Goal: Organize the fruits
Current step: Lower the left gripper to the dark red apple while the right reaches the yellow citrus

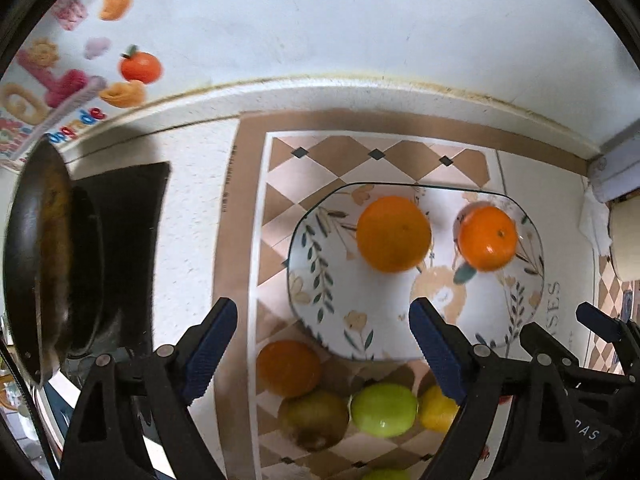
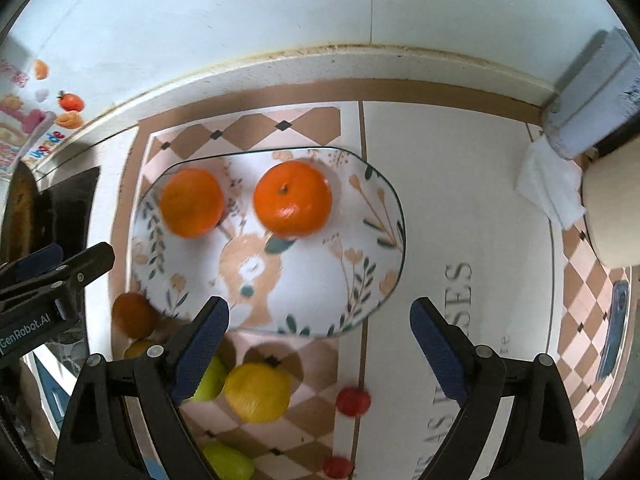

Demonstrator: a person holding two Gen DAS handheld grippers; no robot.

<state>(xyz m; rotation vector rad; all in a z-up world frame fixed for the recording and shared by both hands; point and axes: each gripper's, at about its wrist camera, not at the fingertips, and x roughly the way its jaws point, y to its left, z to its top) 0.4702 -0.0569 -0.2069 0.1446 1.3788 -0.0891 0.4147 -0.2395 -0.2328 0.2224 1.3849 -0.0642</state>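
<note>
A floral plate lies on a checkered mat and holds two oranges, one at the left and one at the right. In front of the plate lie a third orange, a kiwi, a green apple, a lemon and two small red fruits, one nearer the plate and one at the bottom edge. My left gripper is open and empty above the plate's near edge. My right gripper is open and empty, just right of it.
A dark frying pan sits on a black hob at the left. The white wall runs close behind the plate. A cream pot, a white tissue and a grey cylinder stand at the right. Another green fruit lies near the front.
</note>
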